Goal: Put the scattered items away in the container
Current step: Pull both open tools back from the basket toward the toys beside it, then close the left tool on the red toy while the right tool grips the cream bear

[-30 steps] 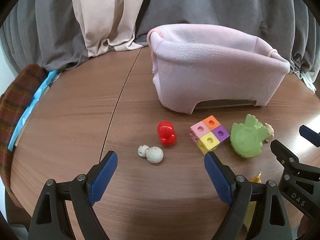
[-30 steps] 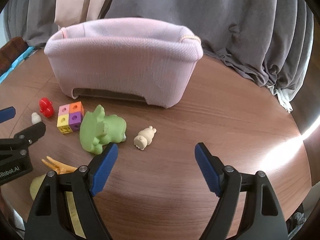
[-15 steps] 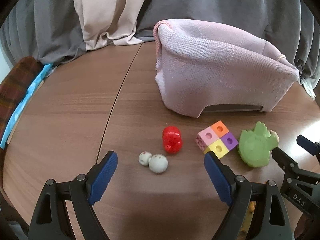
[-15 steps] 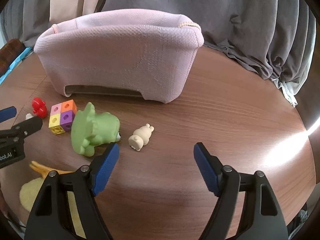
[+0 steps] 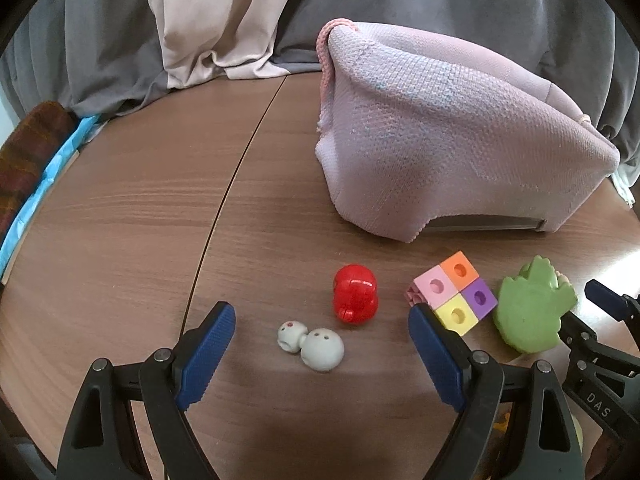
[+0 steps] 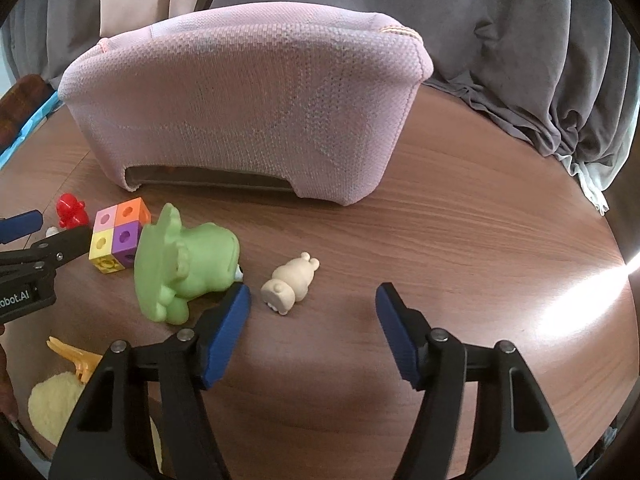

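On the brown table (image 5: 120,208), pink basket (image 5: 440,140), left gripper (image 5: 320,344) open wide over a white toy (image 5: 316,344), right gripper (image 6: 312,320) open, closing in, nothing held.

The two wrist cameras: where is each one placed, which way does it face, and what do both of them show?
Left wrist: sits on the left claw, faces down over the table at the white toy and red toy; its open fingers show.
Right wrist: sits on the right claw, faces the beige toy; its fingers have just been closing, with nothing between them.
Shared: pink basket, cube block, green toy.
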`<state>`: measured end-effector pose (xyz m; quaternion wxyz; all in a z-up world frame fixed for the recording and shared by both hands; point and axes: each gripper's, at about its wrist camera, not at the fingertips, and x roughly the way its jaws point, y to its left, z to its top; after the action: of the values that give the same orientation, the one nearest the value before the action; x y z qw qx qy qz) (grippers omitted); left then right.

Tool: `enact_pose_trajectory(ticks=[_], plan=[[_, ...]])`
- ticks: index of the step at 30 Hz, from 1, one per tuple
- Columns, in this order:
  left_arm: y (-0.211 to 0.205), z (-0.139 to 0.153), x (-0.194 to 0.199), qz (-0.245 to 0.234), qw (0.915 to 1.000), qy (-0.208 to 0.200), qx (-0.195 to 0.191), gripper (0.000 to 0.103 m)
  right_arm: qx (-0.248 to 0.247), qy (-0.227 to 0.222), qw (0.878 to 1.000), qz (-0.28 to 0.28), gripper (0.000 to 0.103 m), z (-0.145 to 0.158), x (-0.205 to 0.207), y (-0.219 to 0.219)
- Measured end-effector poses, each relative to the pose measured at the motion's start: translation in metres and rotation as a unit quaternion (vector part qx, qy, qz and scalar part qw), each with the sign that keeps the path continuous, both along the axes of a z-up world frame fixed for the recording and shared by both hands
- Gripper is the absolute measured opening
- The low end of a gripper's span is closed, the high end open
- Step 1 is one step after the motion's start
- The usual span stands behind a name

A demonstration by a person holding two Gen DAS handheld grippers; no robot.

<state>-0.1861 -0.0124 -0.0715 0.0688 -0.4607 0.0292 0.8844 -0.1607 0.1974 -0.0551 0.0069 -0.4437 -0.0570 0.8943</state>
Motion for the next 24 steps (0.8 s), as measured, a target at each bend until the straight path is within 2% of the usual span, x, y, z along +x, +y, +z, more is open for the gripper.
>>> enact_pose_trajectory(ticks=[4,9,13,16,18,22,24], plan=[[0.005,-0.002,-0.002,-0.006,0.9999,0.001,-0.008,0.083,-0.014,-0.003,1.0,0.003,0.053,0.001,-0.003,0.001],[0.007,-0.005,-0.004,-0.009,0.9999,-0.002,-0.007,0.063,-0.027,-0.008,1.0,0.011,0.04,0.004,-0.006,0.002],[0.006,-0.004,-0.005,-0.008,1.0,0.0,-0.006,0.058,-0.028,-0.009,0.999,0.015,0.036,0.004,-0.01,0.004],[0.007,-0.003,-0.003,-0.009,0.9999,0.001,-0.006,0.05,-0.035,-0.01,0.999,0.014,0.036,0.004,-0.011,0.005],[0.009,-0.002,-0.002,-0.009,0.9999,0.002,-0.007,0.039,-0.037,-0.009,0.999,0.015,0.035,0.003,-0.011,0.006],[0.009,-0.002,-0.003,-0.011,0.9999,0.003,-0.009,0.03,-0.041,-0.01,0.999,0.022,0.021,0.003,-0.012,0.006],[0.009,-0.002,-0.003,-0.011,0.9999,0.004,-0.009,0.024,-0.041,-0.011,0.999,0.023,0.02,0.004,-0.011,0.004]])
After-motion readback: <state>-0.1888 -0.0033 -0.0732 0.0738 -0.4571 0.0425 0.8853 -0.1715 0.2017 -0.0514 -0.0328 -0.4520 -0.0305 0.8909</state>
